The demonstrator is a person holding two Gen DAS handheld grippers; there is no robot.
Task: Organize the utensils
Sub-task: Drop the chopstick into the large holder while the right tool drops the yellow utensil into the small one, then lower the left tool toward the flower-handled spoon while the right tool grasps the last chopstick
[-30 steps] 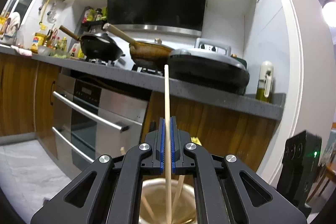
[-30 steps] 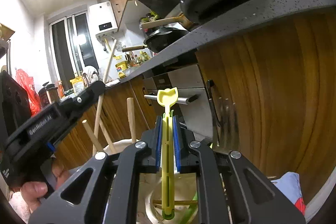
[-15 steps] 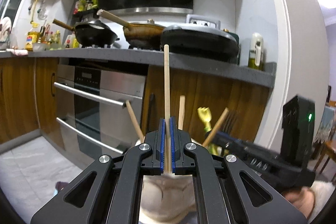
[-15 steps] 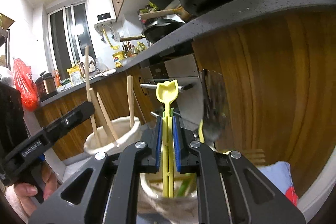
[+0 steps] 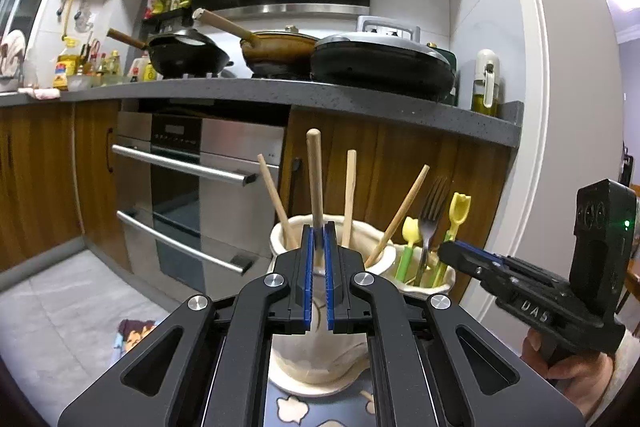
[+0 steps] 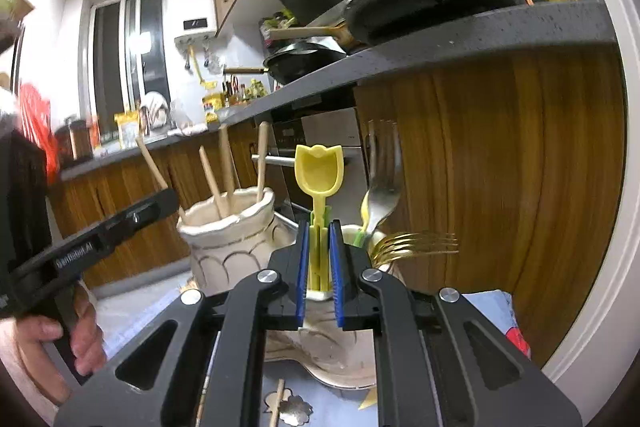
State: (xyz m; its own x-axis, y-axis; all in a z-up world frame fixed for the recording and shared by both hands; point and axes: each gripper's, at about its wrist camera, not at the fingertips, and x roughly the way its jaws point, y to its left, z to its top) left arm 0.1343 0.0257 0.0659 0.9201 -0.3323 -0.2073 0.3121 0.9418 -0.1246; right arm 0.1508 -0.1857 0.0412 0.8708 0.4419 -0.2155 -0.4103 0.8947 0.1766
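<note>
- Now, left claw: clenched on a wooden stick, pads gripping its lower shaft. A second ago the view looked down into a pot mouth with only the stick in front; the pot has since dropped to claw level, so the claw has sunk beside it.
- Stick: long axis close to upright, rounded end up, lower end hidden inside the big pot. Judged: seated, ready for release.
- Big pot stands on a patterned mat; three more wooden sticks lean in it, fanned left and right.
- Right claw: clenched on the yellow spoon, stem between the blue pads. Earlier the spoon hung over the open pot mouth; it now stands lower, foot near the small pot rim.
- Spoon: long axis upright, tulip-shaped bowl up, hollow face toward the camera.
- Just right of it a steel fork, tines up, and a gold fork lying level, tines pointing right.
- Left view shows the small pot touching the big pot's right side, with a second yellow spoon inside.
- Judged: both items nearly stowed, sorted wood versus cutlery.
- Far: cabinets, oven, pans above.
</note>
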